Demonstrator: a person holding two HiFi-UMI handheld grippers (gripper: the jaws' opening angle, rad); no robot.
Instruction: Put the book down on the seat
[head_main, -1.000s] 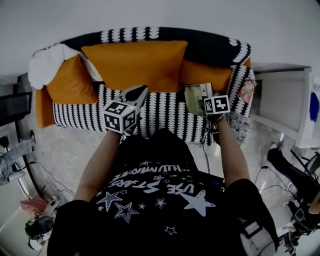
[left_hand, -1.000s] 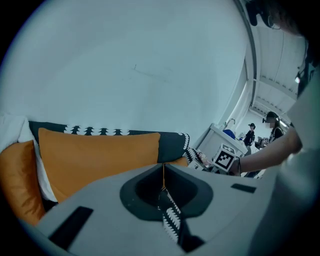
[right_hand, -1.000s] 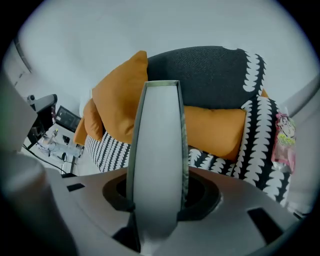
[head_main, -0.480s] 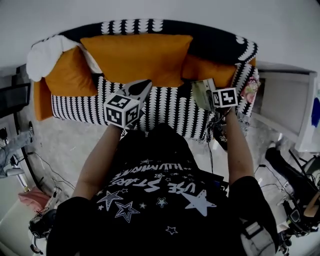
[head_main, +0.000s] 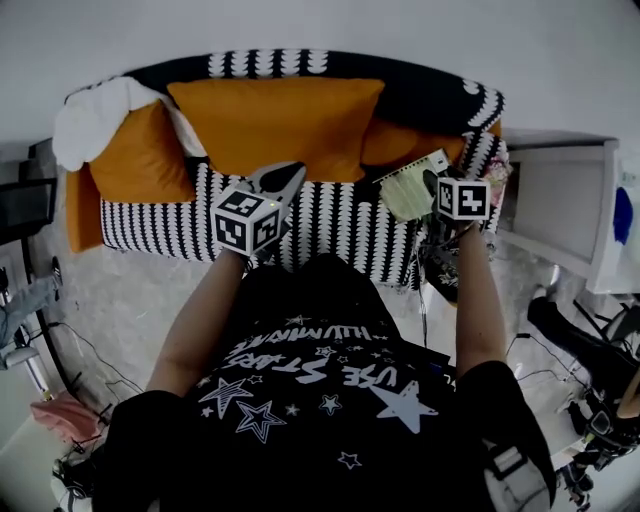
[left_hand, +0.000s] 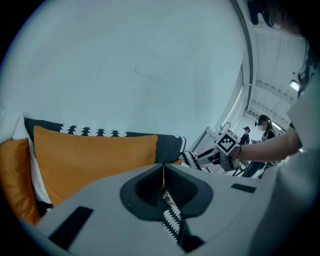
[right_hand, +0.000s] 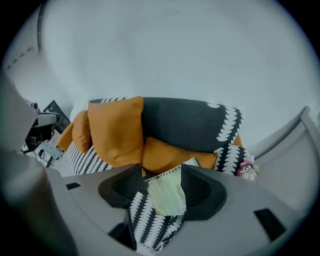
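Observation:
The book (head_main: 408, 190) is a thin pale-green volume lying tilted on the right end of the striped black-and-white sofa seat (head_main: 340, 215), in front of a small orange cushion (head_main: 400, 142). My right gripper (head_main: 432, 190) stands just to its right, open. In the right gripper view the book (right_hand: 167, 192) lies loose between the spread jaws of the right gripper (right_hand: 161, 170), and neither pad presses on it. My left gripper (head_main: 283, 178) hovers over the middle of the seat, shut and holding nothing; in its own view the left gripper (left_hand: 163, 167) shows only a thin slit.
A large orange cushion (head_main: 275, 125) leans on the sofa back, with a smaller one (head_main: 130, 155) and a white blanket (head_main: 85, 125) at the left. A small doll (head_main: 497, 170) sits on the right armrest. A white cabinet (head_main: 560, 210) stands to the right. Cables lie on the floor.
The book was held upright in my right gripper; now it lies tilted on the seat, free of the jaws. The right gripper has opened and shifted a little right. The left gripper barely moved.

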